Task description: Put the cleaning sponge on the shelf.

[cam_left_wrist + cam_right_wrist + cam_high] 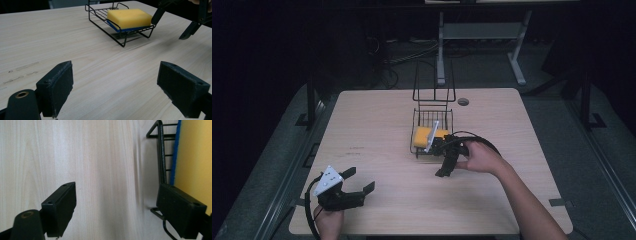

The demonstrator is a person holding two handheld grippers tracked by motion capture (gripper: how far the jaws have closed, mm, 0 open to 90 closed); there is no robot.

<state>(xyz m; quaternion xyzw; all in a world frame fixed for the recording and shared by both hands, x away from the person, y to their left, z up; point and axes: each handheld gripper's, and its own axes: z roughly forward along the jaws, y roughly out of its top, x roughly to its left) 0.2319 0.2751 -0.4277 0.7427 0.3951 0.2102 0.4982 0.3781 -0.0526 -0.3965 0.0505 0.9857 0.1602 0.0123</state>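
Note:
A yellow sponge [424, 134] with a blue underside lies in a black wire basket [434, 113] at the table's middle. In the left gripper view the sponge [128, 17] lies flat in the basket [100, 13]. My right gripper [439, 160] is open at the basket's near right corner, nothing between its jaws. In its own view the right gripper [116, 210] has one jaw over bare wood and the other over the basket [161, 152] rim beside the sponge [195, 162]. My left gripper [359, 180] is open and empty near the front left corner. Its view [115, 92] faces the basket, and the right gripper [175, 22] shows there too.
The basket has a tall wire handle frame [434, 80] at its far side. A round cable hole [463, 101] sits near the table's far edge. Light wood table [377, 130] spreads left of the basket. Behind the table stand a desk frame [441, 50] and floor cables.

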